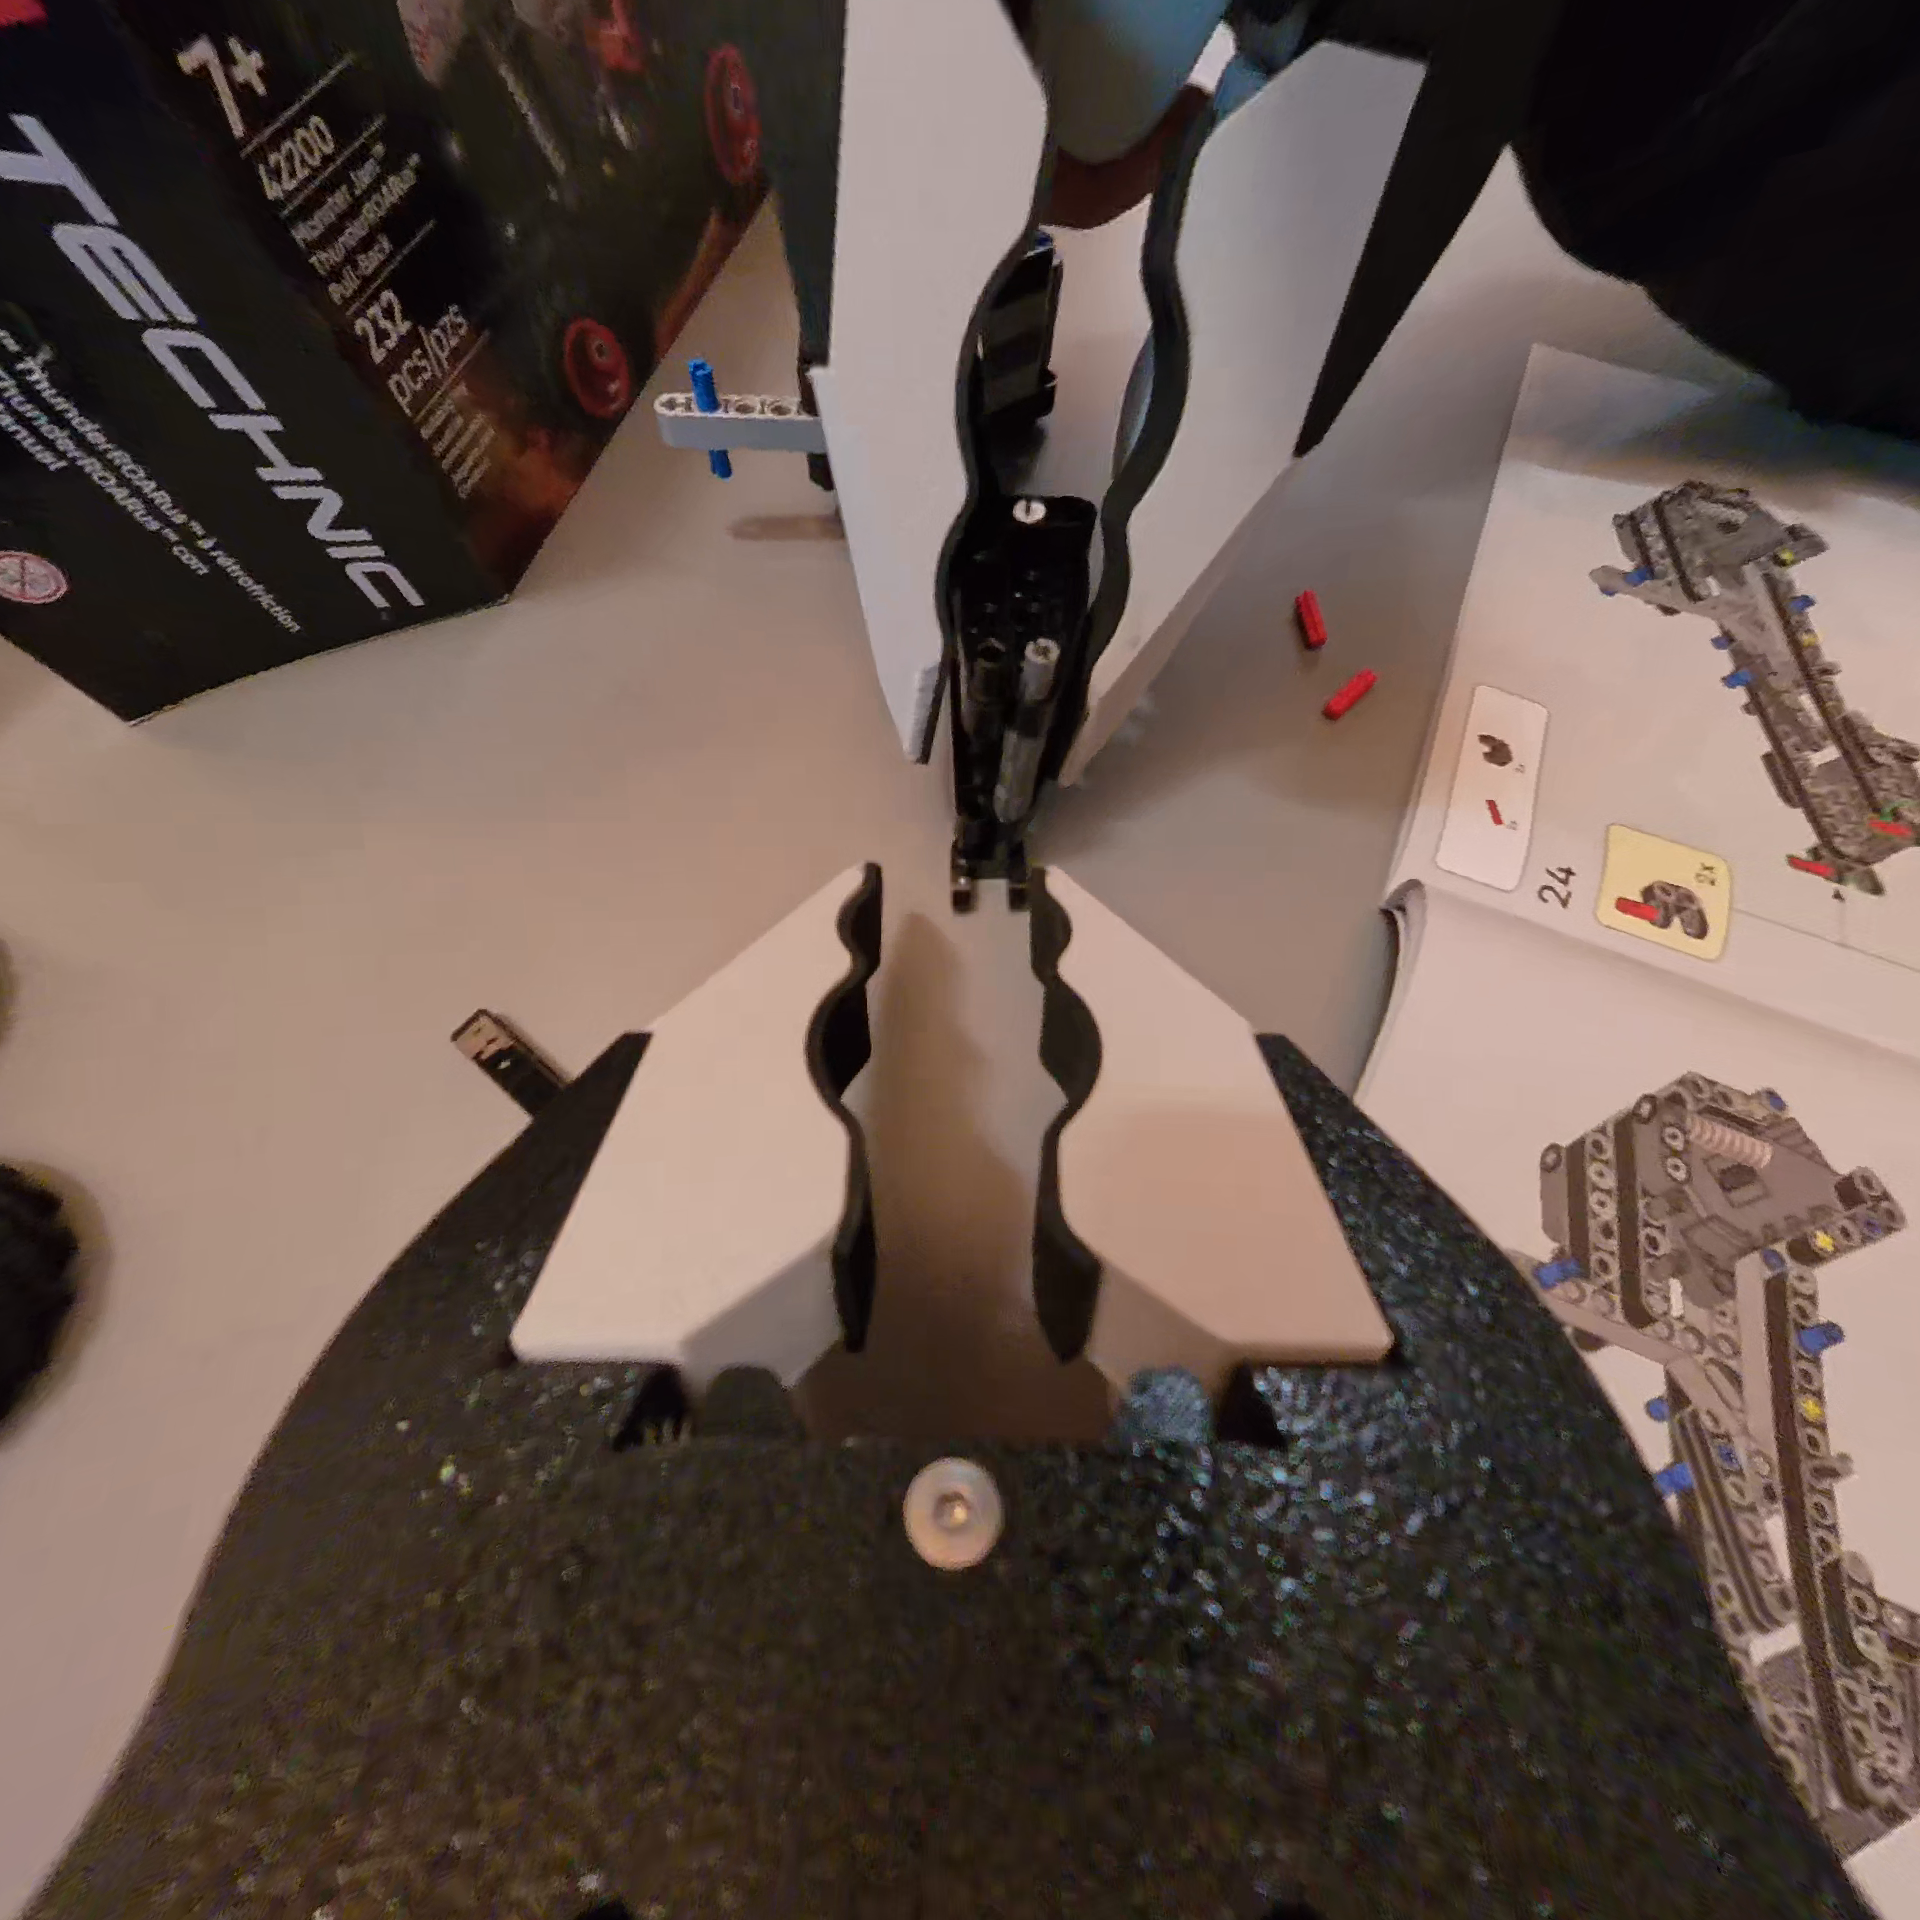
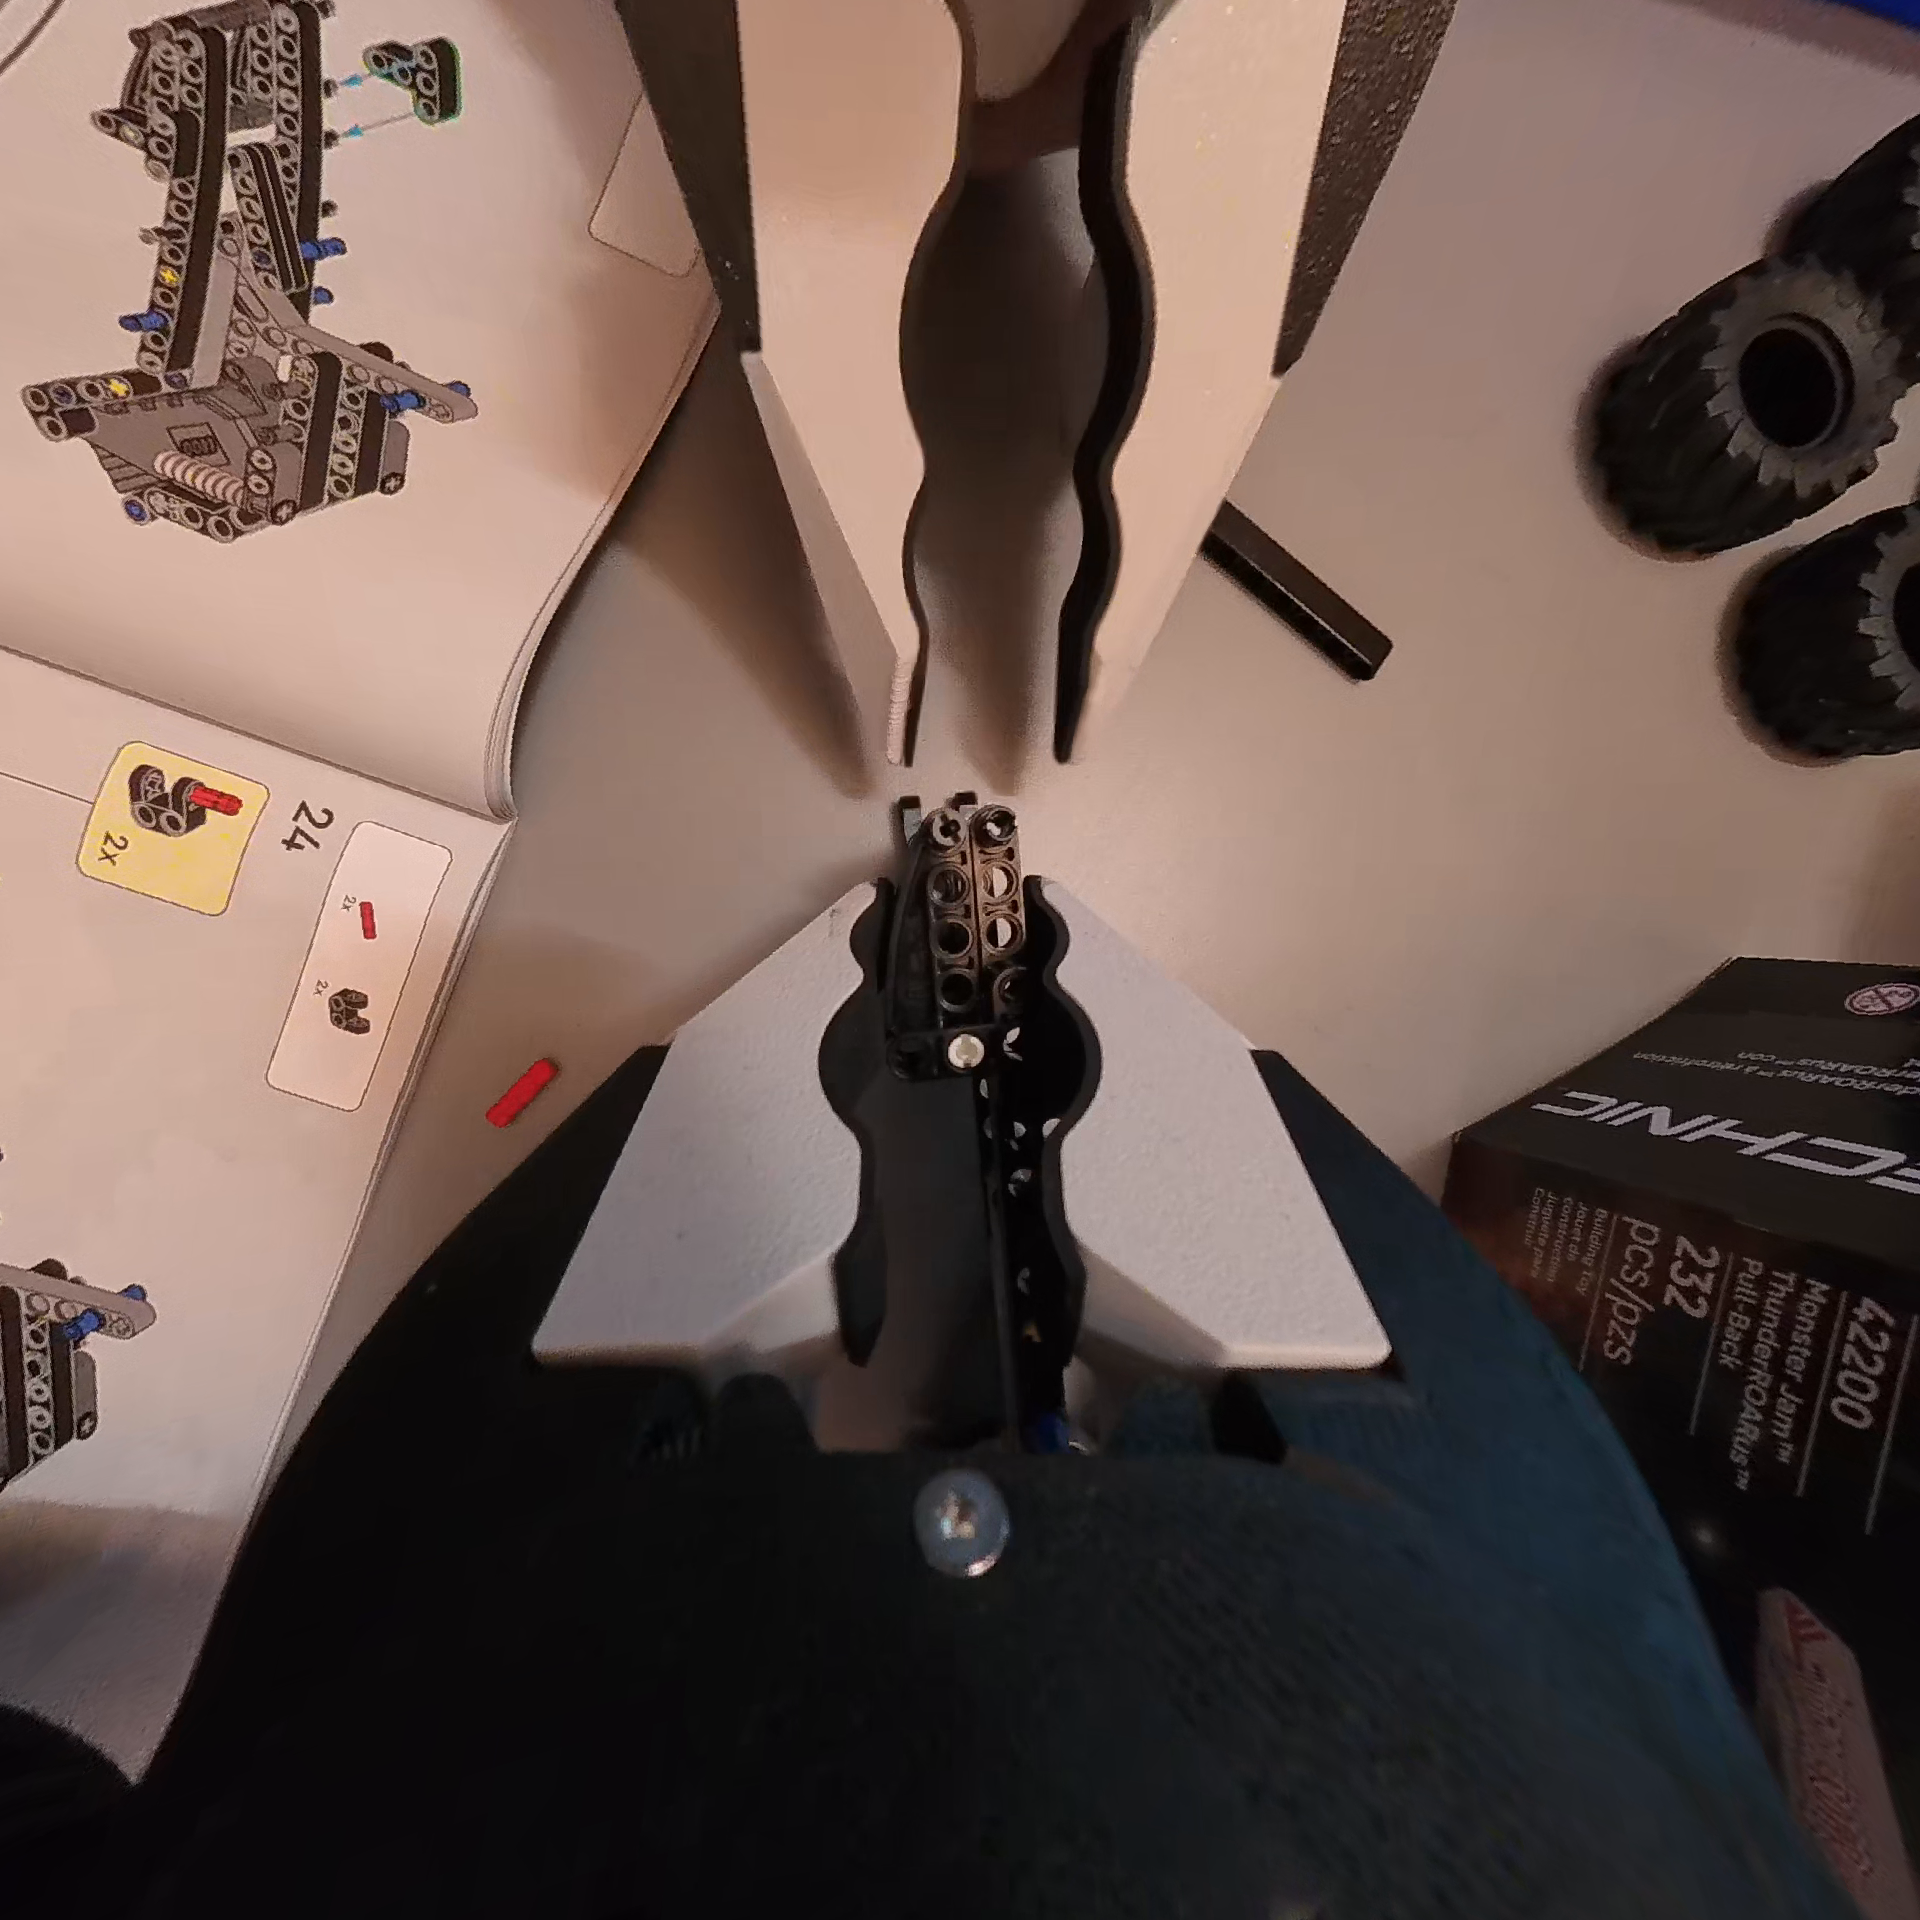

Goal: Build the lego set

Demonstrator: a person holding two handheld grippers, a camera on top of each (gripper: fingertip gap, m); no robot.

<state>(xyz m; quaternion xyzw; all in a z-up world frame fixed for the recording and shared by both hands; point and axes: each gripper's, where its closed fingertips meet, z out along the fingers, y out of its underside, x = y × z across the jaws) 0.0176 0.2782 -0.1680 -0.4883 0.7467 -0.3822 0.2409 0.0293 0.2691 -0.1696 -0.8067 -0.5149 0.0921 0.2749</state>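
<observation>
My right gripper [image 2: 956, 896] is shut on a black Technic beam assembly [image 2: 971, 925] whose holed end sticks out past the fingertips. In the left wrist view the same assembly [image 1: 1013, 665] hangs from the right gripper [image 1: 997, 758], coming in from the top. My left gripper [image 1: 956, 883] is open and empty, its tips just short of the assembly's end, facing it. It shows in the right wrist view [image 2: 982, 758] from above, jaws apart. Two red pins [image 1: 1309, 618] lie on the white table.
The open instruction booklet [image 1: 1662, 1039] lies beside the grippers and shows in the right wrist view [image 2: 260, 623]. There are also the black set box [image 1: 208, 364], two black tyres [image 2: 1766, 384], a black beam [image 2: 1299, 603], a grey beam with a blue pin [image 1: 727, 410] and a red pin [image 2: 522, 1091]. The tips of both grippers are at nearly the same place.
</observation>
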